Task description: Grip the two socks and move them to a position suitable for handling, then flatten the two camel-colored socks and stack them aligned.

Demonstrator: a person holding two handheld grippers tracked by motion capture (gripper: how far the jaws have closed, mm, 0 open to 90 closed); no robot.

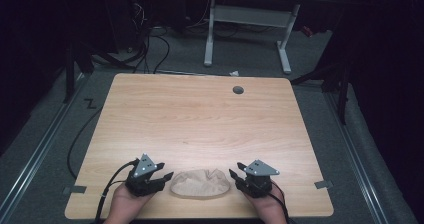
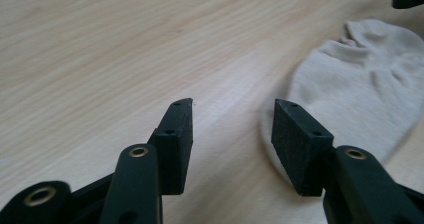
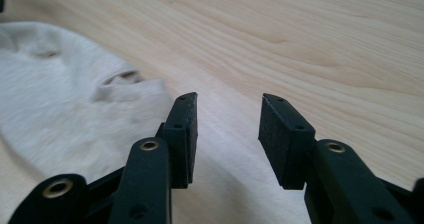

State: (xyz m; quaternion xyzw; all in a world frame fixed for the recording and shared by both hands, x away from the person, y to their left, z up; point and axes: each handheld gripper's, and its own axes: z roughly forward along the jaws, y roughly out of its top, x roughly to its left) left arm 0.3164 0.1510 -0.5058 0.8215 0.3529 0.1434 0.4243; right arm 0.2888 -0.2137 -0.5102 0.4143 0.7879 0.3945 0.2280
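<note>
A crumpled beige cloth (image 1: 200, 183) lies flat near the front edge of the wooden table (image 1: 200, 119), between both hands. My left gripper (image 1: 162, 176) rests just left of it, open, nothing between its jaws. In the left gripper view the cloth (image 2: 365, 84) spreads to the right, past the right fingertip, and my left gripper (image 2: 232, 109) hovers over bare wood. My right gripper (image 1: 234, 175) sits just right of the cloth, open and empty. In the right gripper view the cloth (image 3: 65, 94) lies to the left, reaching the left jaw of my right gripper (image 3: 228, 101).
A round grey grommet (image 1: 238, 90) sits in the table's far right part. Beyond the table a white-legged desk (image 1: 250, 19) stands on grey carpet, with cables (image 1: 150, 49) on the floor at the left. Metal rails run along both sides of the table.
</note>
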